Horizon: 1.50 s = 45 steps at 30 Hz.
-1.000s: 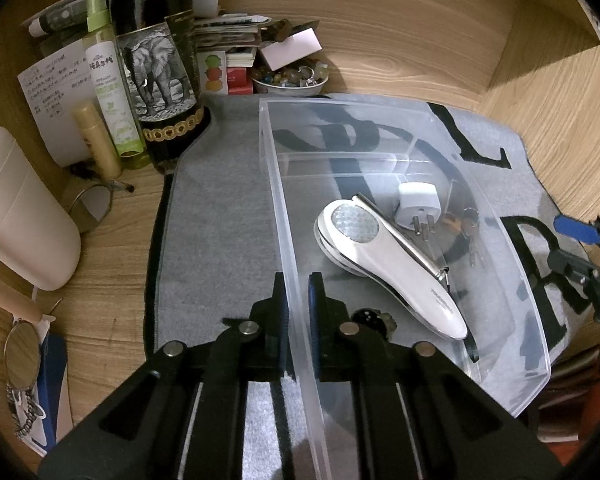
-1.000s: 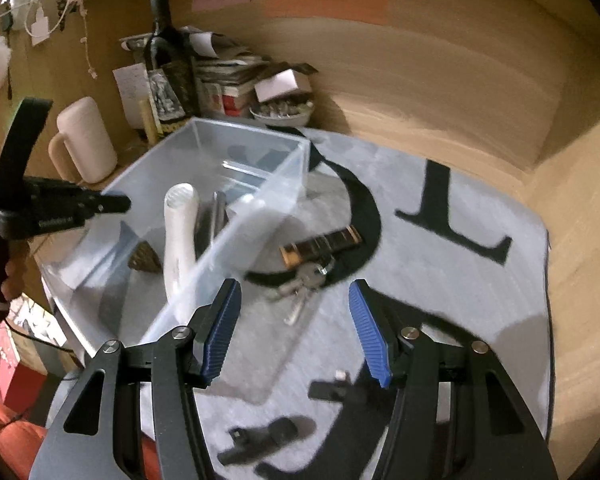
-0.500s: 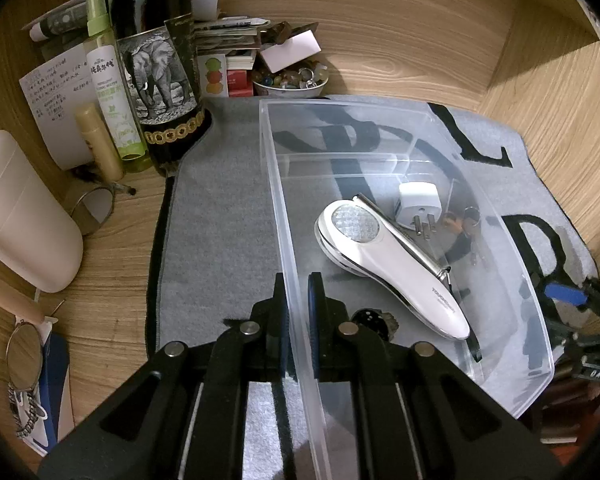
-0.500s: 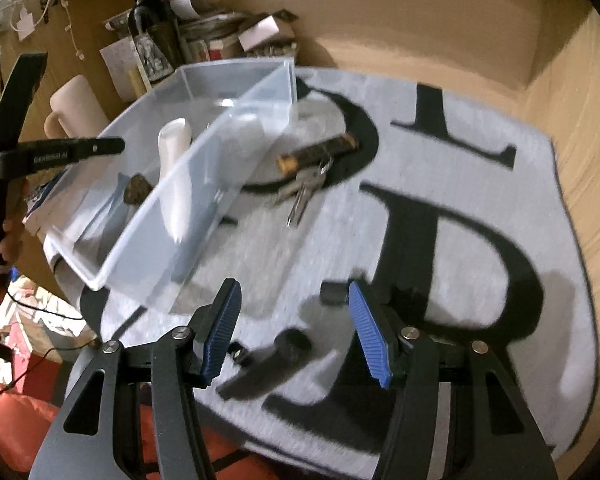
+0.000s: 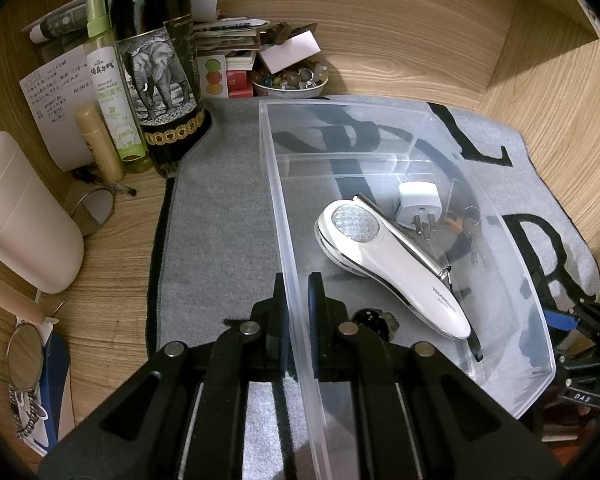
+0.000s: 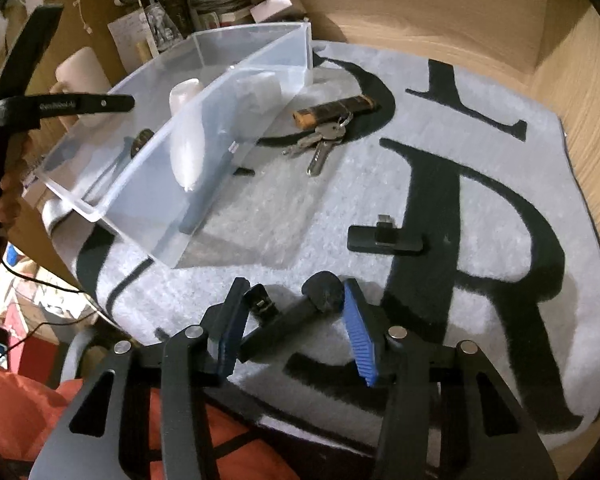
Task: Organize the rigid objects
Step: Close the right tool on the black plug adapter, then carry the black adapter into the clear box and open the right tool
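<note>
My left gripper is shut on the left wall of a clear plastic bin. In the bin lie a white handheld device, a white plug adapter and a small dark round item. My right gripper is open, its fingers on either side of a black clip-like object on the grey mat. A bunch of keys with a brown fob and a black dongle lie on the mat outside the bin.
A wine bottle, a spray bottle, a beige tube, papers and a bowl of beads stand behind the bin. A white mug and glasses are at the left. Wooden walls enclose the desk.
My right gripper has dropped down and forward over the mat, so the black clip-like object now sits between its open fingers. My left gripper has held still on the bin wall.
</note>
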Each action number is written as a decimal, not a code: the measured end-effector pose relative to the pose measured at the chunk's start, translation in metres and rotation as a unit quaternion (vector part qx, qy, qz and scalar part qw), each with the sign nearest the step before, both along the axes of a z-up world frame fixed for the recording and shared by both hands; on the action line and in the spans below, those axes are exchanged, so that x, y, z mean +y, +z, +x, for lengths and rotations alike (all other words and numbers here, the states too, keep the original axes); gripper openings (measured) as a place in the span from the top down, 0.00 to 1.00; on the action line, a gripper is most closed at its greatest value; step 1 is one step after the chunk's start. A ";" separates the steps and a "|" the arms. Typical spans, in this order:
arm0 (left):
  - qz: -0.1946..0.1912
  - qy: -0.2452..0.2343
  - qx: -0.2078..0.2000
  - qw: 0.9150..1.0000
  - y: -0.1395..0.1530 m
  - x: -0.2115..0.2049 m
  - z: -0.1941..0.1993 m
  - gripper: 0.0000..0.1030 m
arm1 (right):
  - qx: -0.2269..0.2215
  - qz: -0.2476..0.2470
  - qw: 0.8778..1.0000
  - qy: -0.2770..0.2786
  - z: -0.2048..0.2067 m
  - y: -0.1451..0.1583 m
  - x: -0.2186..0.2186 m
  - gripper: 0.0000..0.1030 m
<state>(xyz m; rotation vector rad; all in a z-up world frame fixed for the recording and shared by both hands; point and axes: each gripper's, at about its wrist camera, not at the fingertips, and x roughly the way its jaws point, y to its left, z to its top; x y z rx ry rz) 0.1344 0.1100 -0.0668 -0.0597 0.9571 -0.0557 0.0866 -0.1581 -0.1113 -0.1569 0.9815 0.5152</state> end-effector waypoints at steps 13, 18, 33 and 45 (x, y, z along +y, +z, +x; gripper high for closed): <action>0.000 0.000 0.000 1.000 0.000 0.000 0.000 0.92 | -0.051 0.019 0.998 -0.022 0.016 0.030 -0.005 0.59; 0.000 0.000 -0.001 1.000 0.000 0.000 0.000 0.92 | -0.086 0.019 0.996 -0.011 0.023 0.053 0.002 0.59; 0.000 0.000 -0.001 1.000 0.000 0.000 0.000 0.92 | -0.137 0.019 0.988 0.062 0.044 0.092 0.051 0.59; -0.001 0.000 -0.002 1.000 0.000 0.000 0.001 0.92 | -0.132 0.012 0.983 0.124 0.058 0.089 0.112 0.59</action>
